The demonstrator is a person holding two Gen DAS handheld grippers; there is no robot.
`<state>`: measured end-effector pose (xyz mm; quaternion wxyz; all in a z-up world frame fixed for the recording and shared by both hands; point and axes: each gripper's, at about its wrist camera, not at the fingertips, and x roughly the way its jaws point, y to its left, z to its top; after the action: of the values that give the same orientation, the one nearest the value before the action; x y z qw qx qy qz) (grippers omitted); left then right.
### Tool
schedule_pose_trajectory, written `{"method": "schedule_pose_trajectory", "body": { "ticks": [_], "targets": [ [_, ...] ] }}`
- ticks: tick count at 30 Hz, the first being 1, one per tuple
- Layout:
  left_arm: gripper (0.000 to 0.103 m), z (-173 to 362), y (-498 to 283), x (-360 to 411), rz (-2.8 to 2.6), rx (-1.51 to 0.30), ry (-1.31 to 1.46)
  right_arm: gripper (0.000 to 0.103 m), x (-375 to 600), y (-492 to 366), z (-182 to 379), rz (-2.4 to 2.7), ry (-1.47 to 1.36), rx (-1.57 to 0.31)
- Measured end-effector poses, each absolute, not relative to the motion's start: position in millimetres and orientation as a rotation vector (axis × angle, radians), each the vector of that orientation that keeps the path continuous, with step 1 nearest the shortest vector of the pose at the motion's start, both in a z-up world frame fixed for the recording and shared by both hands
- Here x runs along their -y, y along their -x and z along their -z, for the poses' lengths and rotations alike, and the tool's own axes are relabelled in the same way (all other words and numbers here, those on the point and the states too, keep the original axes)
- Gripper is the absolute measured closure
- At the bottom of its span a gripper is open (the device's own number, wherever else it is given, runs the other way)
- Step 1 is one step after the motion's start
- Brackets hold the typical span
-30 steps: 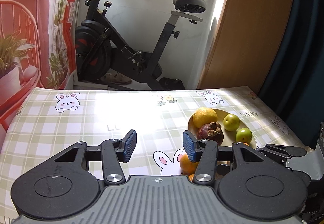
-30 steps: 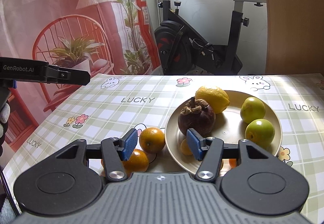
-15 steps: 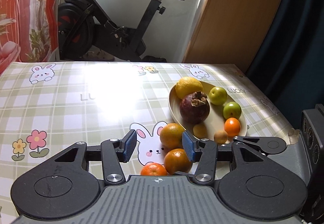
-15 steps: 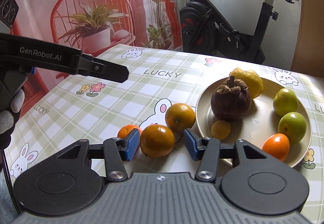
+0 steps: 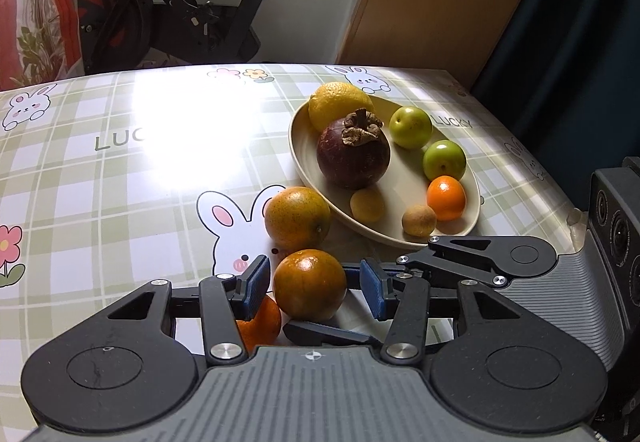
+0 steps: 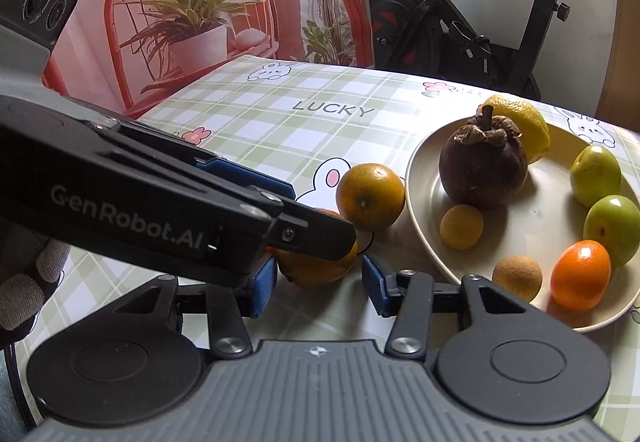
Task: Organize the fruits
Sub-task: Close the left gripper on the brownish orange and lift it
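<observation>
Both claws dropped onto oranges beside plate point(image 5: 304, 166); left claw point(image 5: 316, 288) narrow, crossing right claw point(image 6: 318, 284), narrow

Three oranges point(image 5: 310, 284) lie on the tablecloth point(image 5: 120, 182) left of the fruit-filled plate point(image 5: 404, 230)

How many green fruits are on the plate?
2. Both sit on the plate's right side: one green fruit at the back beside the lemon, the other nearer, just behind the small orange fruit. None seems hidden.
</observation>
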<state>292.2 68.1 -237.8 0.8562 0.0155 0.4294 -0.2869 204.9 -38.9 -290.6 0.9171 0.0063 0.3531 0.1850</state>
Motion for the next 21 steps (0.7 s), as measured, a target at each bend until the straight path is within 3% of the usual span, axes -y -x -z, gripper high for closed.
{"method": "schedule_pose_trajectory", "body": {
  "ticks": [4, 6, 21],
  "targets": [
    [0.053, 239, -293, -67, 0.596, -0.902, -0.038, 0.053, 41, -205, 292, -0.384, -0.034, -0.723],
    [0.059, 239, -291, -63, 0.589, -0.895, -0.059, 0.054, 42, -205, 292, -0.386, -0.042, -0.72],
    [0.06, 231, -255, -43, 0.572, -0.818, -0.105, 0.057, 62, -179, 290, -0.364, -0.144, -0.671]
  ]
}}
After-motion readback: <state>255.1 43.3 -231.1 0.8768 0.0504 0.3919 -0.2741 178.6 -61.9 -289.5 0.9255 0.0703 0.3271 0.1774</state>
